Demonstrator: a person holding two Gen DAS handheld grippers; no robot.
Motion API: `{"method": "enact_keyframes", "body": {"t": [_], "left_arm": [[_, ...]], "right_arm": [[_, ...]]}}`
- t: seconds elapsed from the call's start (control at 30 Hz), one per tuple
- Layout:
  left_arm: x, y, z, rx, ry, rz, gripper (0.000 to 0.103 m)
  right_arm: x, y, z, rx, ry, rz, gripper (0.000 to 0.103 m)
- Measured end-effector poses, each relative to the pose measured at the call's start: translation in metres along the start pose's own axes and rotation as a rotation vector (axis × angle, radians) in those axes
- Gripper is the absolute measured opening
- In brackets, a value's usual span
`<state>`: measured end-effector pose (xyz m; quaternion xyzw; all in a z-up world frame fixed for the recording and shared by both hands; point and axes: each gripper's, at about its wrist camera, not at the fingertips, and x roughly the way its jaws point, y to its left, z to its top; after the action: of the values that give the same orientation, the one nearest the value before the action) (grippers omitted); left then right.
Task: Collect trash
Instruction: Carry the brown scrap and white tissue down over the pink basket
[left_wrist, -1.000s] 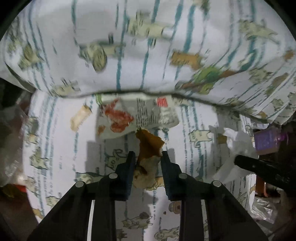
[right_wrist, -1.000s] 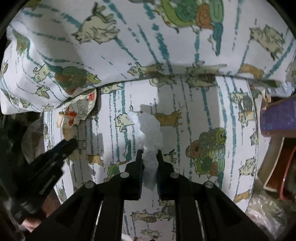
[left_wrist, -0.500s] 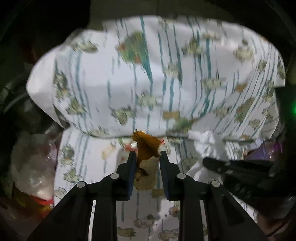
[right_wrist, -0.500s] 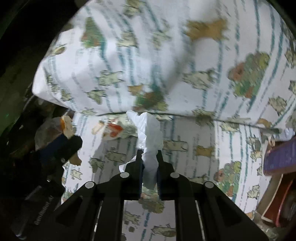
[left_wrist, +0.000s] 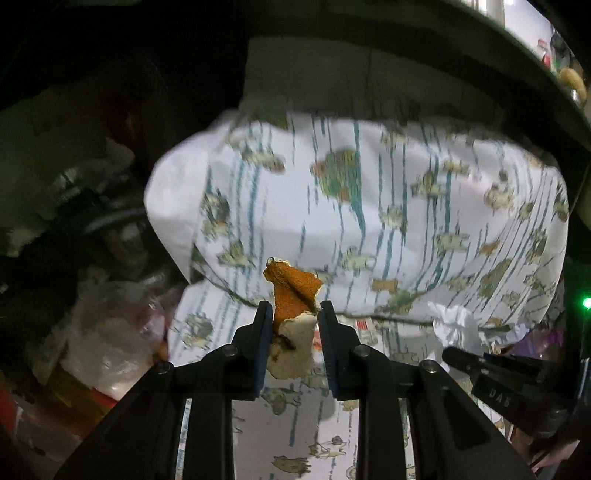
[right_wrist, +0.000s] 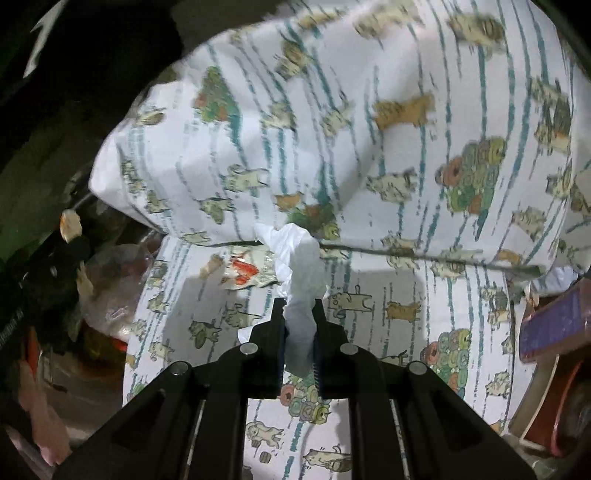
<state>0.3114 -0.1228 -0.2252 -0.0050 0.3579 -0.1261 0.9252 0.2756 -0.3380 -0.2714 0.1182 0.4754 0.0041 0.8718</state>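
Right gripper, jaws clamped on crumpled white tissue, held above bed sheet w/ cat print & teal stripes. Matching pillow behind. Red-printed wrapper lies on sheet just below pillow edge. Left gripper at far left, dim; purple box at right edge.

A pillow lies across the bed's far end, with a snack wrapper on the sheet just before it, near the bed's left edge. Off that left edge sits a plastic bag; a box rests at the right edge.
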Motion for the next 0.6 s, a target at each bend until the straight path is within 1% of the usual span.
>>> {"method": "enact_keyframes", "body": {"t": [0.1, 0.17, 0.27, 0.33, 0.37, 0.4, 0.5, 0.57, 0.6], "left_arm": [[-0.025, 0.007, 0.001, -0.024, -0.059, 0.027, 0.027], [-0.032, 0.012, -0.001, -0.043, -0.058, 0.011, 0.027], [-0.043, 0.021, -0.003, -0.066, -0.066, 0.015, 0.027], [-0.055, 0.025, -0.002, -0.055, -0.096, 0.035, 0.027], [-0.063, 0.027, -0.002, -0.051, -0.109, 0.041, 0.027], [-0.073, 0.029, -0.002, -0.061, -0.117, 0.030, 0.027], [-0.099, 0.039, -0.008, -0.121, -0.103, -0.053, 0.027], [-0.113, 0.044, -0.015, -0.157, -0.083, -0.054, 0.027], [-0.119, 0.046, -0.017, -0.176, -0.071, -0.073, 0.027]], "right_arm": [[-0.019, 0.010, 0.001, -0.066, -0.068, -0.026, 0.012], [-0.031, 0.012, 0.000, -0.088, -0.116, -0.045, 0.012], [-0.043, 0.010, -0.003, -0.075, -0.138, -0.046, 0.012], [-0.051, 0.009, -0.004, -0.056, -0.146, -0.043, 0.012], [-0.057, 0.009, -0.005, -0.039, -0.151, -0.056, 0.012], [-0.062, 0.009, -0.006, -0.026, -0.156, -0.061, 0.012], [-0.080, 0.019, -0.009, -0.025, -0.162, -0.049, 0.012], [-0.096, 0.029, -0.013, -0.041, -0.173, -0.040, 0.012], [-0.107, 0.035, -0.016, -0.055, -0.183, -0.027, 0.012]]}}
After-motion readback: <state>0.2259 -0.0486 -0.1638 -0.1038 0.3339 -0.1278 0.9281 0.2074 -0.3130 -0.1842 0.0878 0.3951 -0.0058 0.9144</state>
